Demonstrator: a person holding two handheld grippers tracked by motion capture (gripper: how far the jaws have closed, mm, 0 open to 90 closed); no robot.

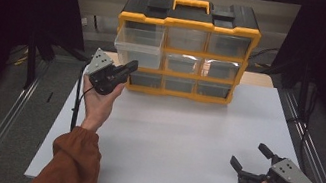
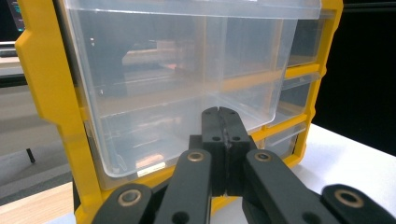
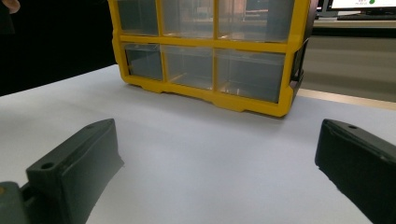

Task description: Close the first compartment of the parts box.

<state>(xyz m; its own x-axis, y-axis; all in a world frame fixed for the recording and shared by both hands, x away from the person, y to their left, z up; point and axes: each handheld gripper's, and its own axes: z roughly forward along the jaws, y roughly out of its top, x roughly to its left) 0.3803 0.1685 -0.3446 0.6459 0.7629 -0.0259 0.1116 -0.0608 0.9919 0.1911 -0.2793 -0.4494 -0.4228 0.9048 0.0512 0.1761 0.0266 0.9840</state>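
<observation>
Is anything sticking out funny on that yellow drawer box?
Yes. The top-left clear drawer of the yellow organizer is pulled out past the others. The left gripper, jaws shut, sits just below it.

From my seat the white table (image 1: 182, 140) is open across its whole middle and near edge, so I have free passage there. The yellow organizer (image 1: 186, 47) stands at the far edge and blocks that side. Its top-left clear drawer (image 1: 139, 47) juts out toward me, overhanging the table; my left gripper (image 1: 130, 68), jaws pressed together, sits just below and in front of it with little room upward. My right gripper (image 1: 251, 158), jaws spread, hangs near the right edge with bare table ahead of it.
</observation>
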